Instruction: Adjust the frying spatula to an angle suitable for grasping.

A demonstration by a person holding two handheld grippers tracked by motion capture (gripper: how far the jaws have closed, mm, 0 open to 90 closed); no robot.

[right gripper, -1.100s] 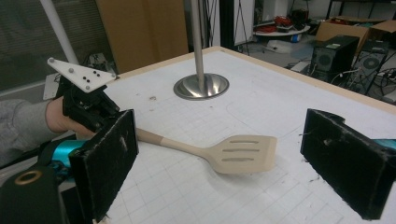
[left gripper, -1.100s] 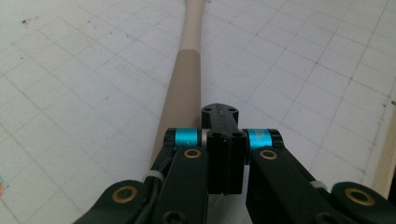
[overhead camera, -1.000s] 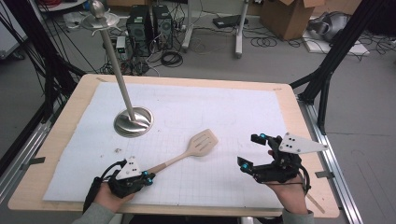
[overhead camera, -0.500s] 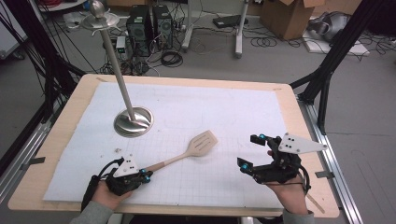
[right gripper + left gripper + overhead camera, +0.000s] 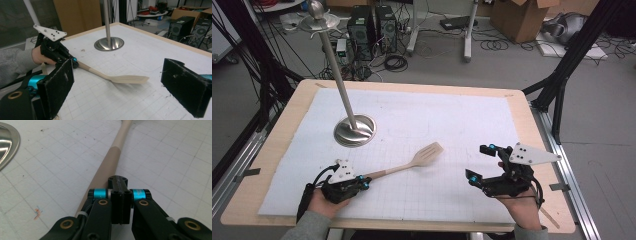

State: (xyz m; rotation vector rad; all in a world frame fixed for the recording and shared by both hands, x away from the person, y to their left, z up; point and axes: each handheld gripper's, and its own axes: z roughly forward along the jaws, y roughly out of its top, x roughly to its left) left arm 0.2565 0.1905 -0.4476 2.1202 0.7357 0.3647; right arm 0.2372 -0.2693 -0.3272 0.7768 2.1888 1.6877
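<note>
While my left gripper (image 5: pixel 362 183) clamps its jaws on the handle end of the wooden slotted spatula (image 5: pixel 412 162), the blade points toward two o'clock across the white grid mat (image 5: pixel 437 120) and appears lifted just off it. My right gripper (image 5: pixel 479 162) sits at four o'clock on the mat with its jaws spread wide around nothing, well apart from the spatula. At ten o'clock the steel stand (image 5: pixel 354 130) rests on its round base, pole tilted in the high view.

No readable text, label or number anywhere.
</note>
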